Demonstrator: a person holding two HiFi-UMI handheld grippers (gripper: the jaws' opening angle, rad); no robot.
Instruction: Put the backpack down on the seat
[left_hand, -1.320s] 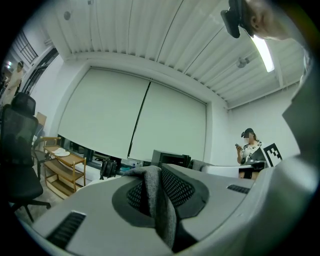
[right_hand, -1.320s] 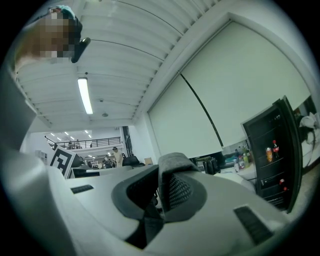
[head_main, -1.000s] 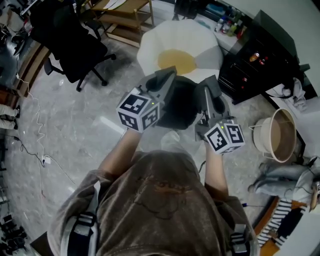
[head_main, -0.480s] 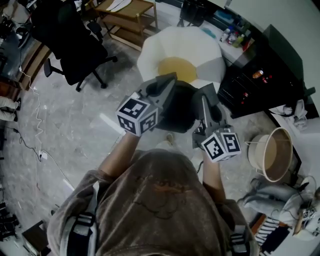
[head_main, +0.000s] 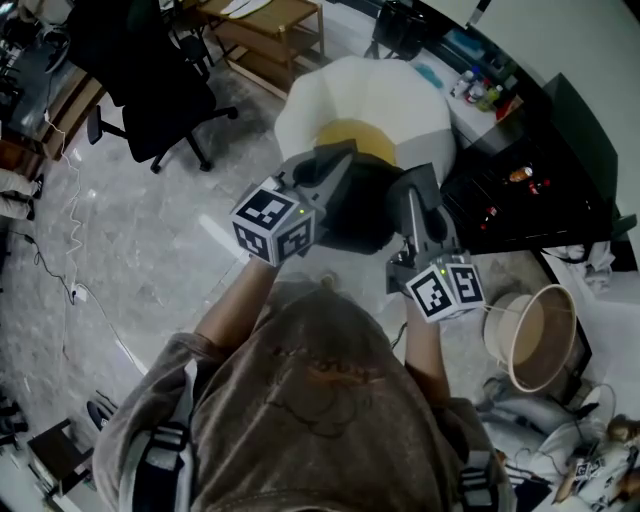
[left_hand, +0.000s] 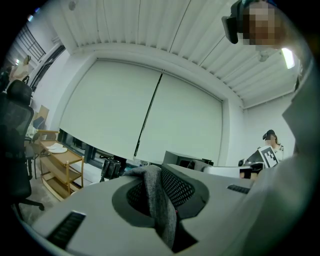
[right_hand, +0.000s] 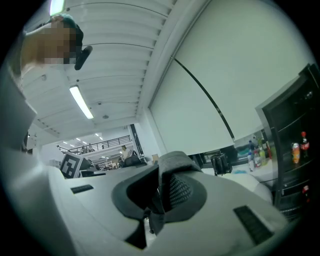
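Left tool (head_main: 335, 165) nipped narrow on grey strap (left_hand: 159, 202). Right tool (head_main: 413, 185) same on second strap (right_hand: 172, 167). Two-point hold so backpack (head_main: 360, 215) hangs level between tools. Seat (head_main: 385, 85) at 12 o'clock, just beyond. Backpack judged not yet resting on it.

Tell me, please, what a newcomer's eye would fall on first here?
At the centre of the head view is a black backpack, held by its grey straps in the left gripper and the right gripper. Just beyond it sits a white seat with a yellow middle, like a fried egg, between a black office chair on the left and a black cabinet on the right.
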